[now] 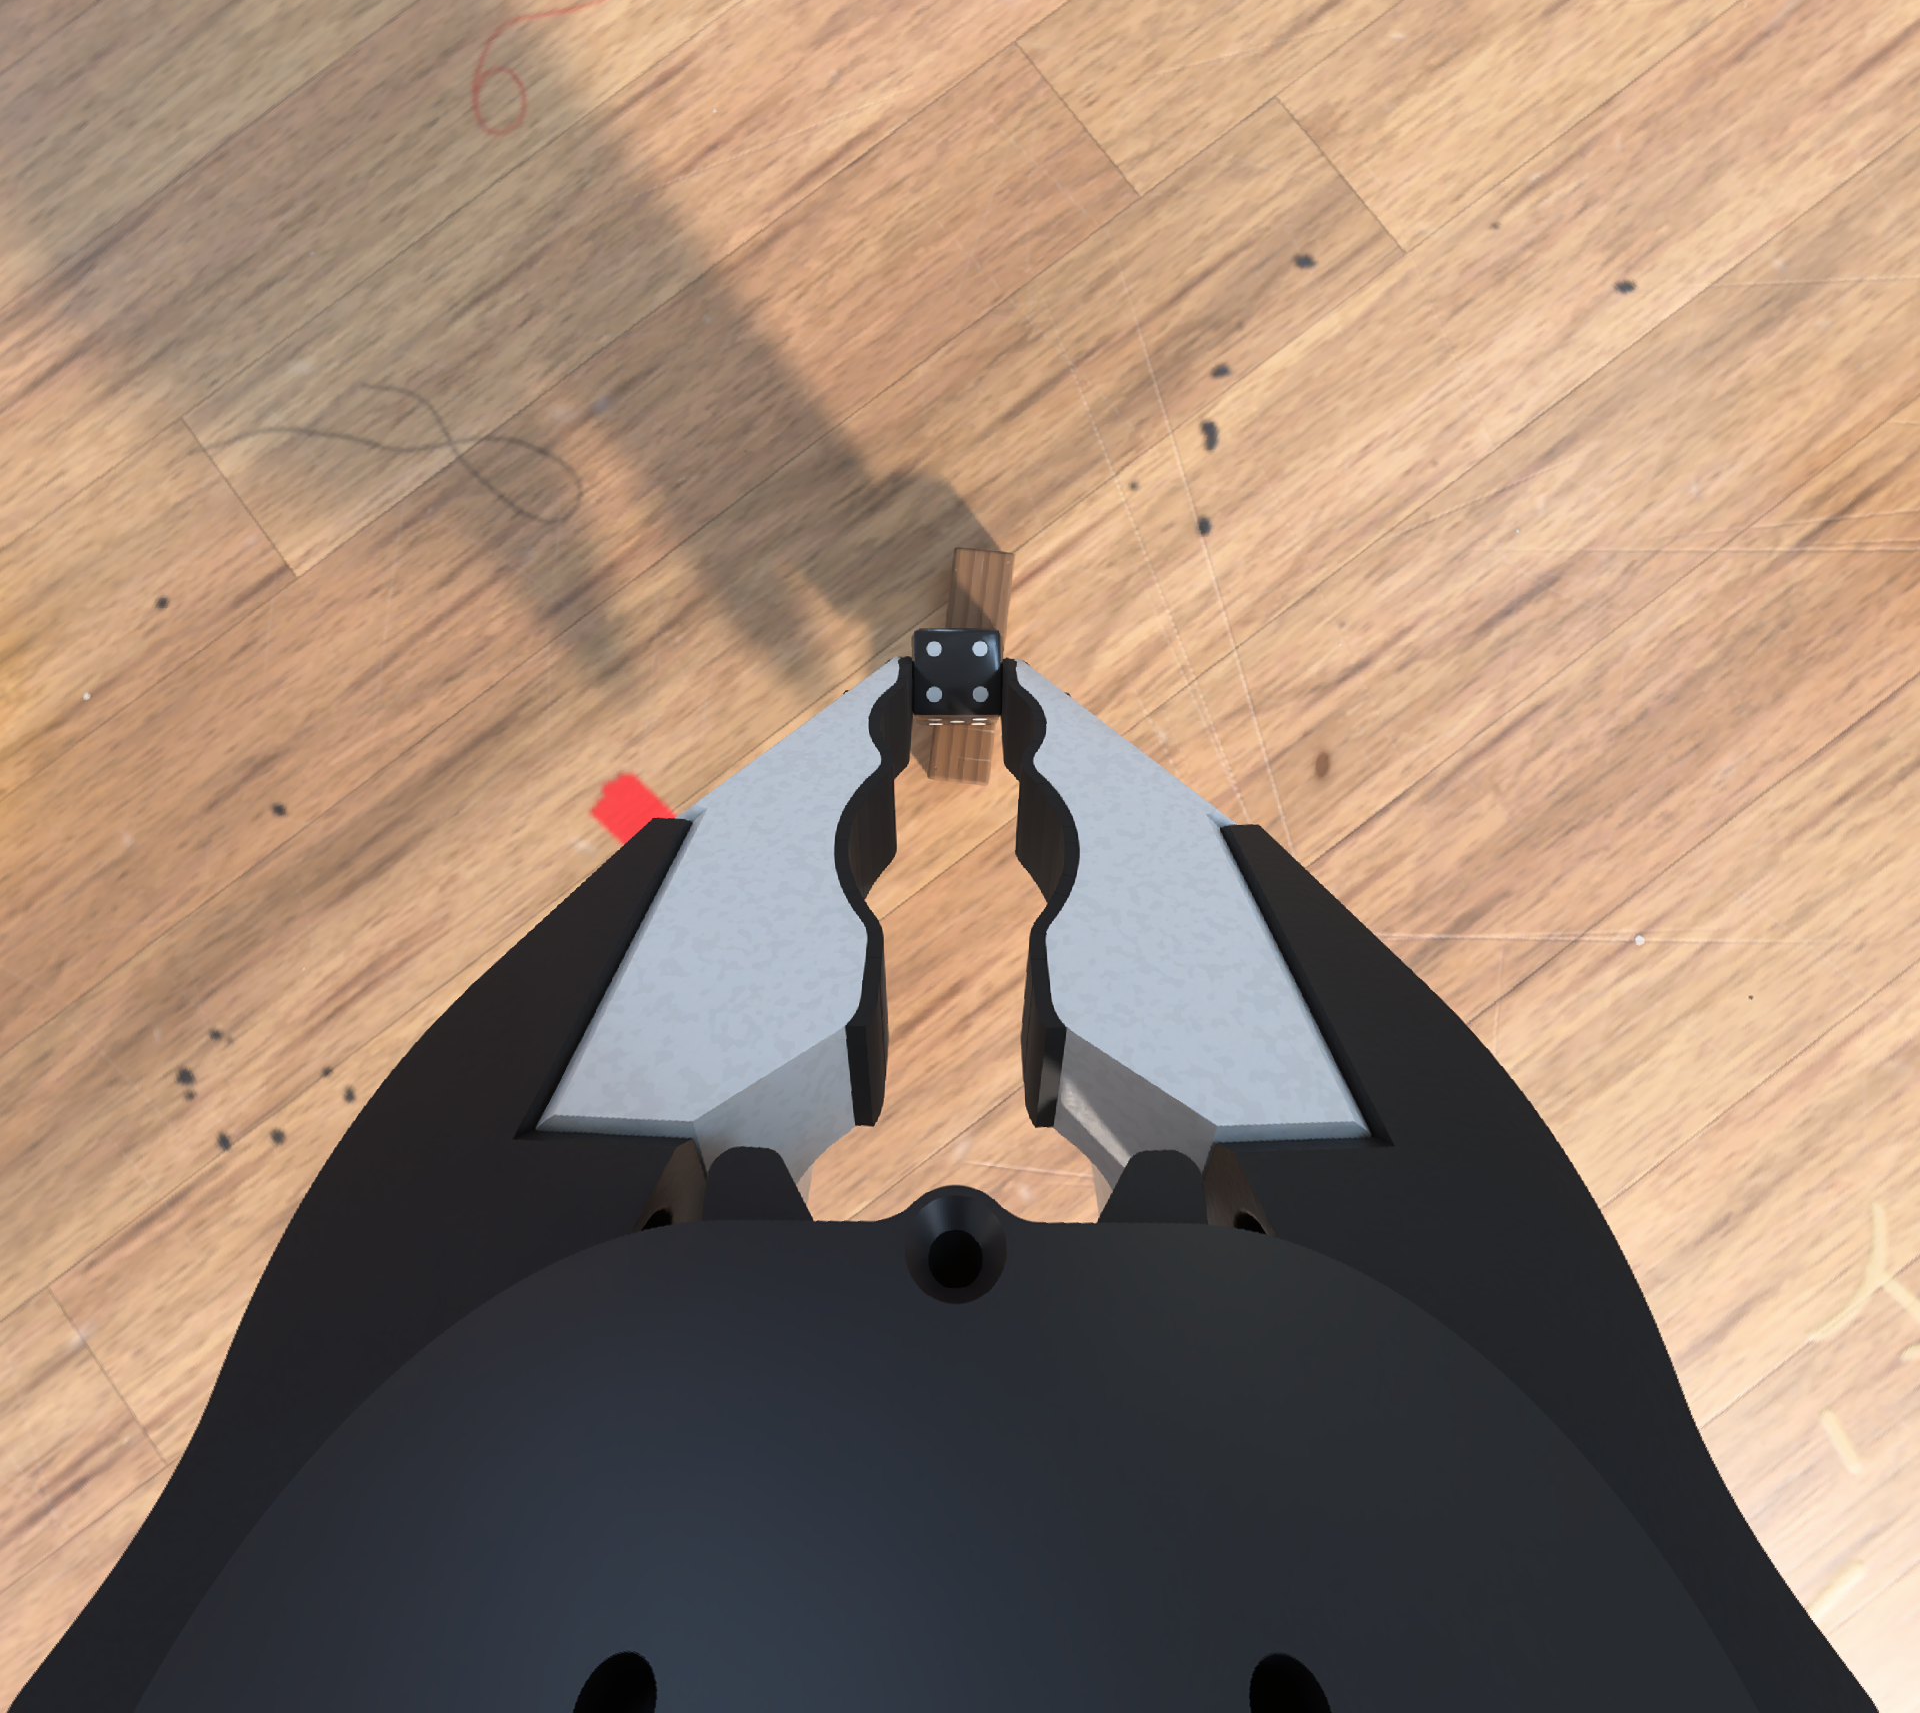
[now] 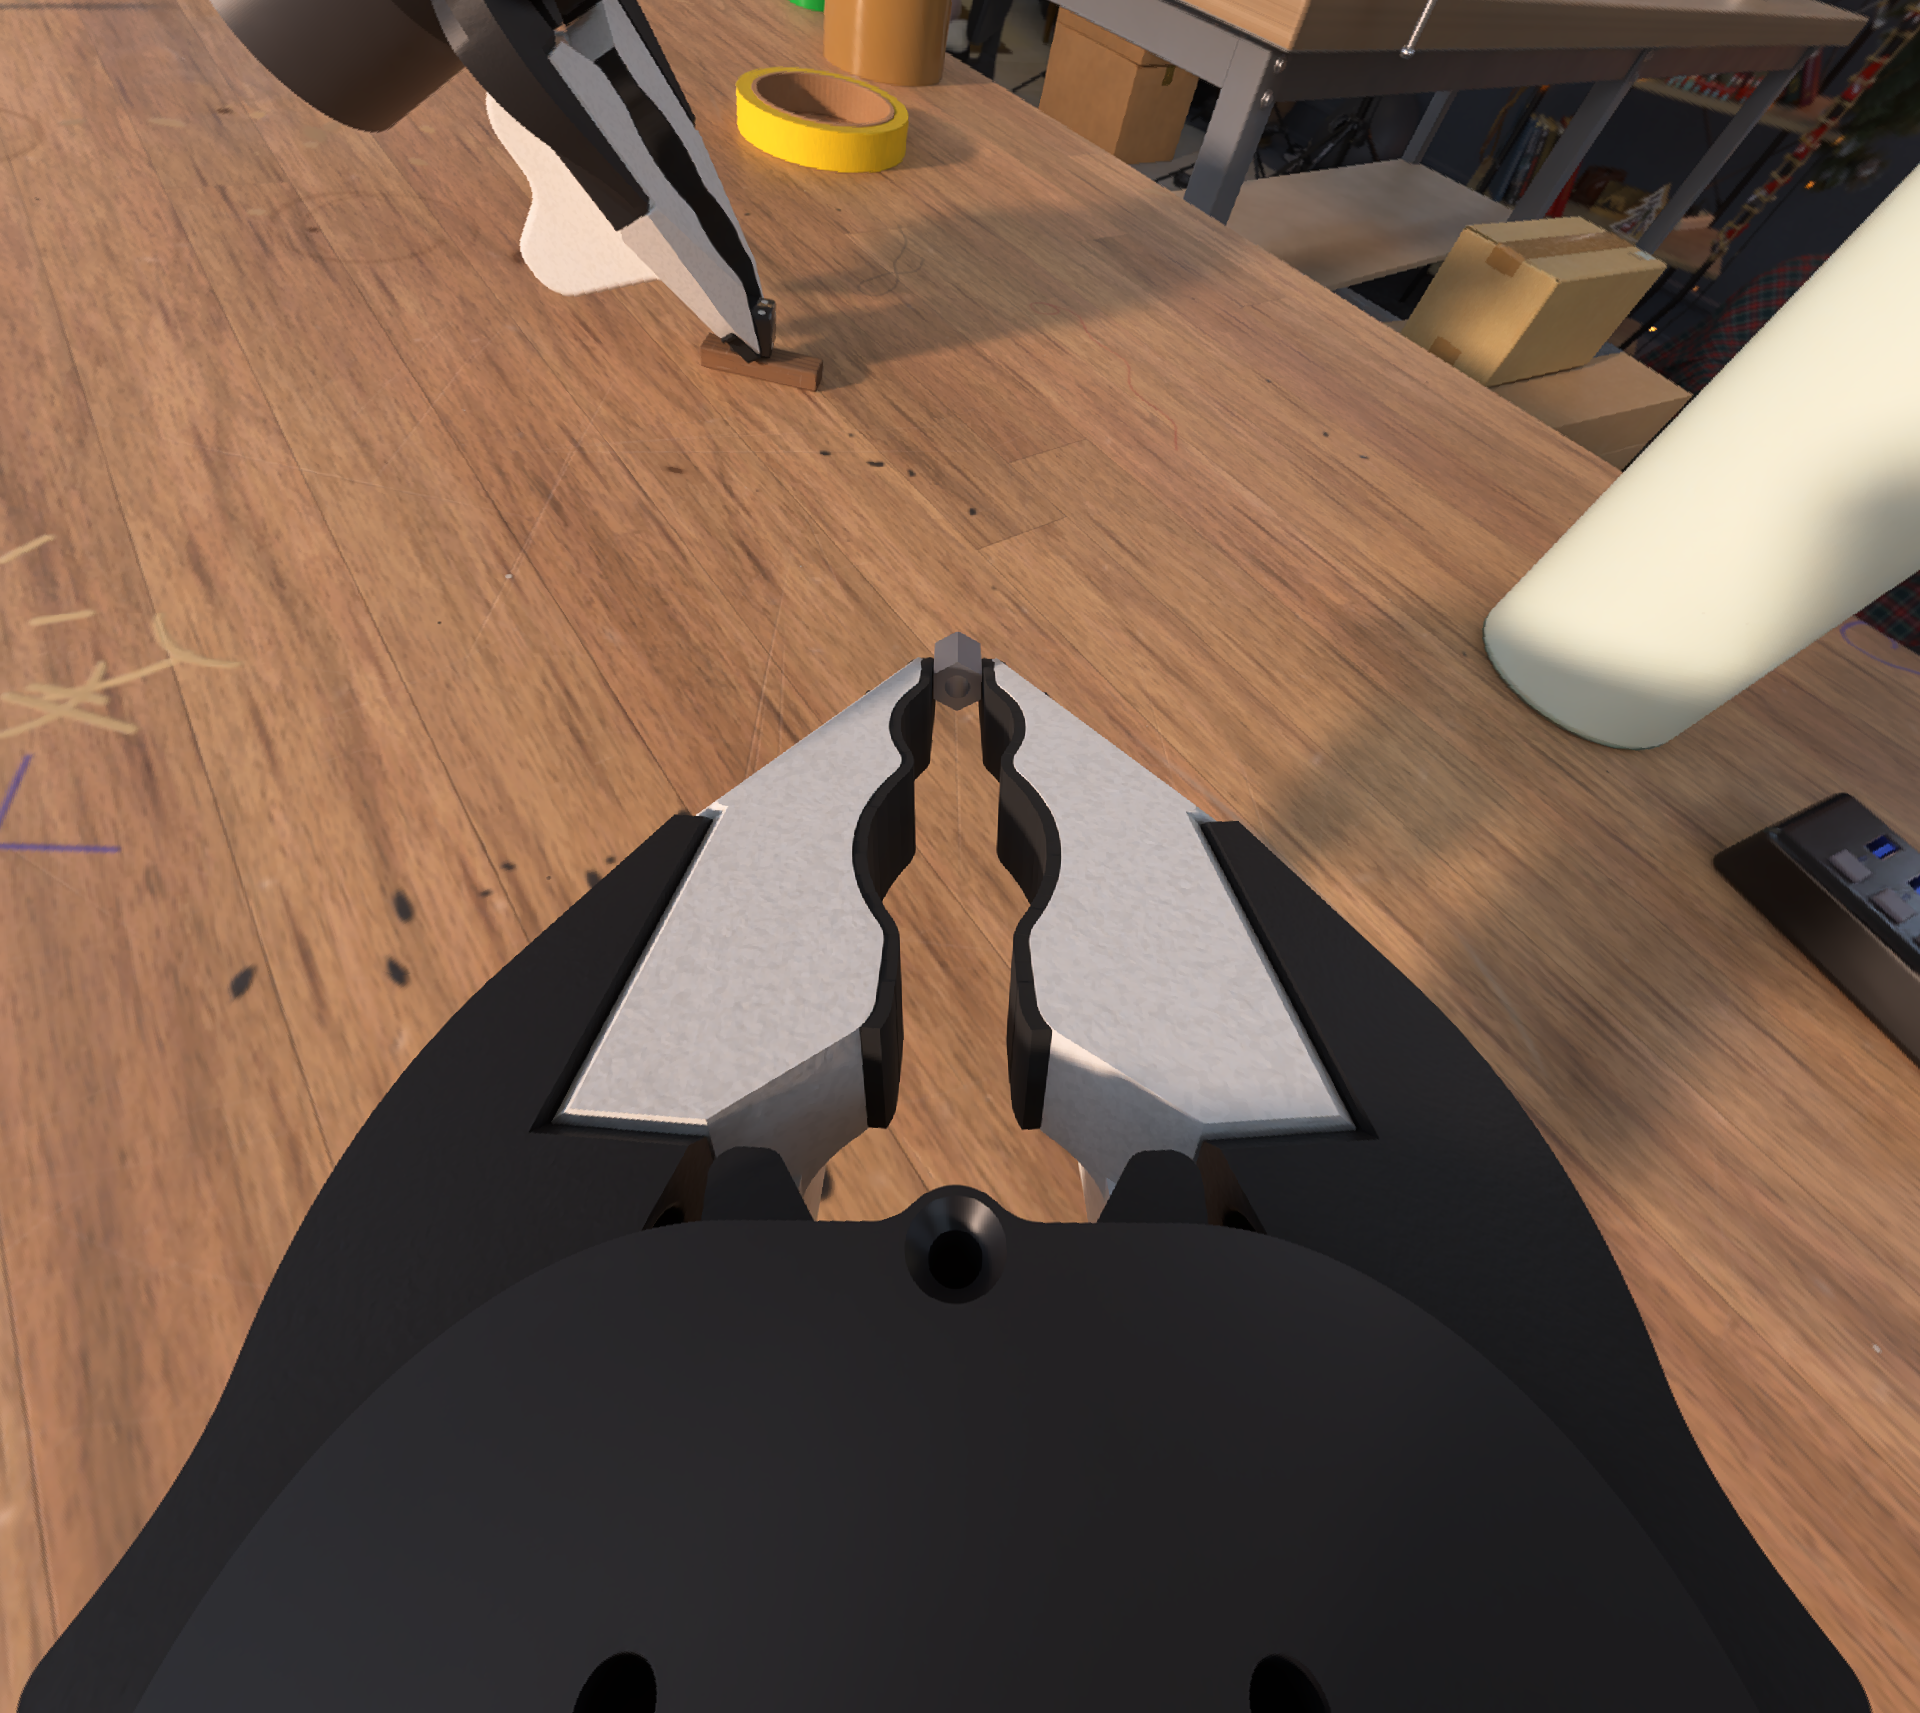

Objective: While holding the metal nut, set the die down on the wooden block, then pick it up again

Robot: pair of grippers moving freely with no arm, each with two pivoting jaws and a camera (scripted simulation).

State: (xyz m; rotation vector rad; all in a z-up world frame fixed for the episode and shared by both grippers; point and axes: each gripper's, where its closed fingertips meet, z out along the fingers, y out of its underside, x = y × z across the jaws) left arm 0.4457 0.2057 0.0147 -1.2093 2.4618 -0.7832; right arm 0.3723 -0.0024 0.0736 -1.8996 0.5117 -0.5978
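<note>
Left wrist view showed the left gripper (image 1: 957,676) clenched on the black die (image 1: 957,672), held directly over the wooden block (image 1: 980,591) on the table (image 1: 1455,105). A red scrap (image 1: 627,806) lay left of the fingers. Whether the die already touched the block could not be told, so the set-down appeared in hand, with release and re-grasp apparently left. Right wrist view showed the left gripper (image 2: 758,333) at far left, tip down at the block (image 2: 764,364). Rightward stood a yellow tape roll (image 2: 821,120) and a brown roll (image 2: 886,20), both well apart. The right gripper (image 2: 957,676) grasped the metal nut (image 2: 957,671) above bare table. Nothing obstructed the block.
</note>
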